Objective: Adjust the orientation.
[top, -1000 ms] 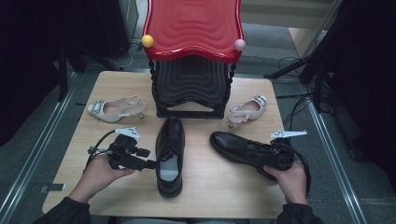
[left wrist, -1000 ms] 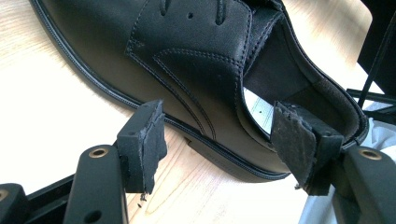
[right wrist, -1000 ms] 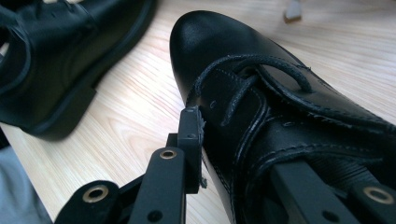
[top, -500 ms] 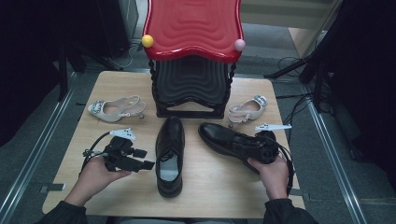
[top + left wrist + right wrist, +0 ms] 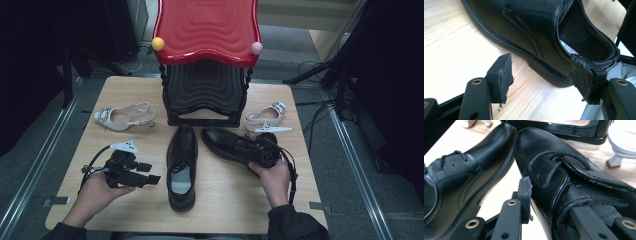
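Black leather fills the right gripper (image 5: 549, 202): one jaw sits against the outer side of the right-hand shoe (image 5: 230, 144), the other reaches down inside its opening, so the shoe's wall is held between them. These jaws have just been opening a little, with that wall between them. The left gripper (image 5: 544, 75) has its jaws spread wide and empty; it lies just beside the heel of the other shoe (image 5: 182, 165) without touching it. Both shoes are laced black dress shoes lying on the wooden table (image 5: 125, 95), in front of the red-topped rack (image 5: 207, 30). Compared with a second ago, the held shoe lies nearer its partner, toes almost meeting; the left gripper sits about where it was.
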{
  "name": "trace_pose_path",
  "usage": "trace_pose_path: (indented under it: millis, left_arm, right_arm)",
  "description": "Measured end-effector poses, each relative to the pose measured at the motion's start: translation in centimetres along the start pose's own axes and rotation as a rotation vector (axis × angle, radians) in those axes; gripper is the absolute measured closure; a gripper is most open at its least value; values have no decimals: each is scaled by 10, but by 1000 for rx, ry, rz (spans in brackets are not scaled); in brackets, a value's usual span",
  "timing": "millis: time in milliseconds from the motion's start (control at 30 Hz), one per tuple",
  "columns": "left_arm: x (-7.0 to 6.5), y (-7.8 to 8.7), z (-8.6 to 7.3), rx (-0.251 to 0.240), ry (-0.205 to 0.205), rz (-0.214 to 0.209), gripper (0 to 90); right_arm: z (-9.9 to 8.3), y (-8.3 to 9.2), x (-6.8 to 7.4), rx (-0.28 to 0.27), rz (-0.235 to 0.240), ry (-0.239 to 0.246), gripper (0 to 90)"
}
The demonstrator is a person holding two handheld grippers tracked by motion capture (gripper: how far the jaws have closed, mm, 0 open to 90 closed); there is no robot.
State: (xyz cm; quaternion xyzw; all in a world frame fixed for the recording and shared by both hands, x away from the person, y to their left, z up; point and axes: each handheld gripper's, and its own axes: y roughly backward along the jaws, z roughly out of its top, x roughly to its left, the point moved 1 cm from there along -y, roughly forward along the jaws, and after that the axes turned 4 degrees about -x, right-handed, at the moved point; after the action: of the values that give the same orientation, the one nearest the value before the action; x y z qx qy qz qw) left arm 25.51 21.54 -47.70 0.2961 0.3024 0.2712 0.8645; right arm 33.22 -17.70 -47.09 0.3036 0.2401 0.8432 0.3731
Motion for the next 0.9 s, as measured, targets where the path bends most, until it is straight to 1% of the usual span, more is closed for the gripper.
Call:
trace_pose_path:
  millis: [133,200,233,267,400,467,500,633,700,833,900]
  left_arm:
    - [-1,1,-1,-3,-5,1,358]
    - [-2,1,-1,-4,-10,-2,358]
    - [-2,1,-1,-4,-10,-2,358]
    - [-2,0,-1,-3,-12,-1,358]
    - [-2,-1,0,0,-16,-6,358]
    - [-2,-1,0,1,-16,-9,358]
    - [-2,-1,0,2,-16,-11,358]
    - [-2,-1,1,4,-19,-10,358]
    - [-2,-1,1,3,-19,-12,358]
    - [-1,0,1,0,-16,-12,358]
    - [0,0,2,-1,-18,-10,358]
  right_arm:
    - [1,-6,3,6,-11,-6,742]
    - [1,-14,7,12,-22,-3,726]
    - [1,-14,7,12,-22,-3,726]
    - [0,-18,9,18,-37,-3,717]
    - [-2,-20,11,19,-40,0,705]
    - [-2,-20,11,22,-38,-1,697]
    - [-4,-19,10,28,-28,-5,667]
    - [-6,-17,11,29,-17,16,599]
    - [-6,-17,11,29,-13,19,587]
    - [-8,-10,10,35,1,33,566]
    - [-9,-2,8,37,19,39,554]
